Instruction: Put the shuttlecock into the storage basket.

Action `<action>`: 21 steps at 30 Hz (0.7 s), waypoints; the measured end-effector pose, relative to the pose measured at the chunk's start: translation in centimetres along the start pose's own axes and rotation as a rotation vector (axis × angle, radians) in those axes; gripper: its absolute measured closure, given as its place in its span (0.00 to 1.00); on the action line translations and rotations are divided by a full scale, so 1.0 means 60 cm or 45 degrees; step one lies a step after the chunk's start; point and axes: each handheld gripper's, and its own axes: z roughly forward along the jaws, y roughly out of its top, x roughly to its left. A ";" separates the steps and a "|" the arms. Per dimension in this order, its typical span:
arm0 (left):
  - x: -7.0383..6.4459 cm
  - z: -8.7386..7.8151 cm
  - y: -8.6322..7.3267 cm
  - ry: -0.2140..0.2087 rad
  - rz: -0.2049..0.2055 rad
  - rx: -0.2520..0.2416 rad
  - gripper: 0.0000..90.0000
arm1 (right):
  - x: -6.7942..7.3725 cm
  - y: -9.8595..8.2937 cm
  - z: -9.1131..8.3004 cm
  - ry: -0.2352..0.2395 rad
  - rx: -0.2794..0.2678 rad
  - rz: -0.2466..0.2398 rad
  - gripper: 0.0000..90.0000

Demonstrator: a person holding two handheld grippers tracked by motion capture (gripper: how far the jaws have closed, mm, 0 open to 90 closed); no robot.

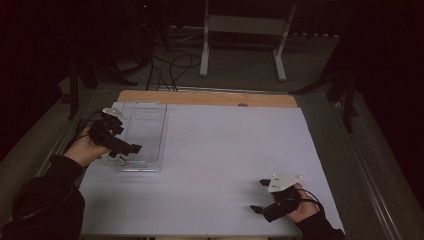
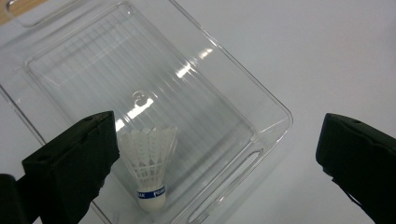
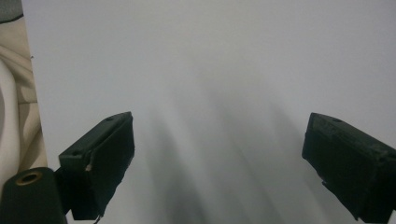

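A clear plastic tray (image 1: pixel 150 131) lies on the white table at the left. In the left gripper view a white shuttlecock (image 2: pixel 150 163) with a blue band lies inside the tray (image 2: pixel 275 121), near one end wall. My left gripper (image 1: pixel 125 150) hangs over the tray's near end, jaws wide apart and empty (image 2: pixel 215 163). The shuttlecock sits just beside the left jaw, not touched. My right gripper (image 1: pixel 260 196) hovers low over the bare table near the front right, open, with nothing between its jaws (image 3: pixel 219 163).
The white table top (image 1: pixel 225 150) has a wooden strip (image 1: pixel 200 98) along its far edge. Beyond it stand a white frame's legs (image 1: pixel 204 45) and cables on the grey floor. Cream cloth (image 3: pixel 14 102) shows past the table edge in the right gripper view.
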 end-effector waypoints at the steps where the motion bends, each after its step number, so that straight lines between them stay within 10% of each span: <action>1: -0.002 0.001 0.003 -0.007 0.007 -0.002 0.00 | 0.000 0.000 0.000 0.002 -0.001 -0.002 0.11; 21: -0.072 0.014 0.057 -0.061 0.163 -0.068 0.00 | -0.003 -0.002 -0.005 -0.012 -0.009 0.009 0.10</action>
